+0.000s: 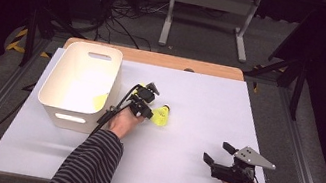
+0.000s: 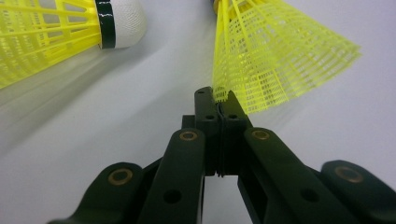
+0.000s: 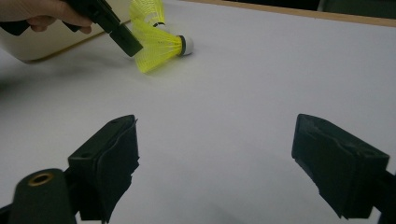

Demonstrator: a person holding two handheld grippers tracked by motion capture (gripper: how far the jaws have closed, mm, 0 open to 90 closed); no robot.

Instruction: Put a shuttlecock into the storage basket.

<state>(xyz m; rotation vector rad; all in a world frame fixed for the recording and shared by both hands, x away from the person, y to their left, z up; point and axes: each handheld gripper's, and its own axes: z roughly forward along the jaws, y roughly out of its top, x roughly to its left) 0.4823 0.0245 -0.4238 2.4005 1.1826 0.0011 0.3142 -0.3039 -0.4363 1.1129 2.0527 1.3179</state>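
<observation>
My left fingers pinch the skirt rim of a yellow shuttlecock on the worktop; its long axis runs away from my fingertips, cork end farthest. I should lift slowly so the thin mesh won't slip. My right fingers gape, empty.

Left claw pinched tight, striped sleeve behind; right claw wide apart, low over table.
</observation>
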